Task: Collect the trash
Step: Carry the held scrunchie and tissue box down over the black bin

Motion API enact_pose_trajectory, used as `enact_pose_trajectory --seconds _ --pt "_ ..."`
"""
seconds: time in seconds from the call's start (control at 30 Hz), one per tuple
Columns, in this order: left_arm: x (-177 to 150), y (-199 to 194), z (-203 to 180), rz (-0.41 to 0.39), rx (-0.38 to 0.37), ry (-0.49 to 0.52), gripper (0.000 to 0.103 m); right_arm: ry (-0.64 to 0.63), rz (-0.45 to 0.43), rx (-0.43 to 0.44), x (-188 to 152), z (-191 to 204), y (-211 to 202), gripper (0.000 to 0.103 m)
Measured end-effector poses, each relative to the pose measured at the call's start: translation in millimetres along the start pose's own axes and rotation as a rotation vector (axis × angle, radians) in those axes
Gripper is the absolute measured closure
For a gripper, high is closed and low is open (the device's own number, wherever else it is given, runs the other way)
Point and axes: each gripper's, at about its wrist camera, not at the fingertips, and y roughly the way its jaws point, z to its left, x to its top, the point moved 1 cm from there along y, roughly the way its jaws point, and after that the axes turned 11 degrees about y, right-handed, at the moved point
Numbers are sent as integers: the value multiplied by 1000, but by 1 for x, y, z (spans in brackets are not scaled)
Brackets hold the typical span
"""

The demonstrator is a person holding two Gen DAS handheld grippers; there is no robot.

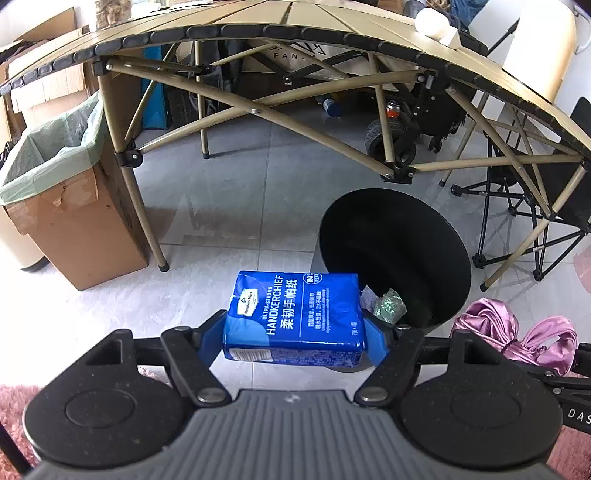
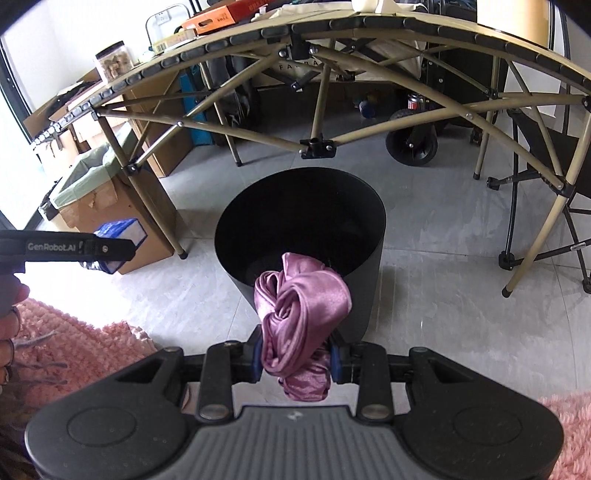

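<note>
Grey tiled floor (image 2: pixel 424 236) beneath a folding counter (image 2: pixel 369 26). Left tool (image 1: pixel 295 332) was clamped on a tissue pack (image 1: pixel 295 314), right tool (image 2: pixel 295 356) on pink cloth (image 2: pixel 299 314), both beside the black bin (image 2: pixel 295 221); pink rug (image 2: pixel 74 343) nearby.

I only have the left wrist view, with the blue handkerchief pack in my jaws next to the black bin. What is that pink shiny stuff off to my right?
Observer: A pink satin cloth, bunched up and clamped in the right gripper, whose jaws are shut on it.
Operator: Is it over the bin yet?
Observer: From the right wrist view it hangs at the near rim of the black bin, partly in front of the opening.
Operator: Anything on the table I am missing?
Observer: An orange flat box lies on the tabletop, towards its left end.
Operator: And what is under the right gripper?
Observer: A pink shaggy rug lies on the floor to either side of it.
</note>
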Motion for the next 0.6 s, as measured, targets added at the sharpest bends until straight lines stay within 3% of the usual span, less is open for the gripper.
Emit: enact_pose_trajectory --seconds 0.6 --pt "-2 14 28 38 53 -87 29 -24 -9 3 23 15 17 71"
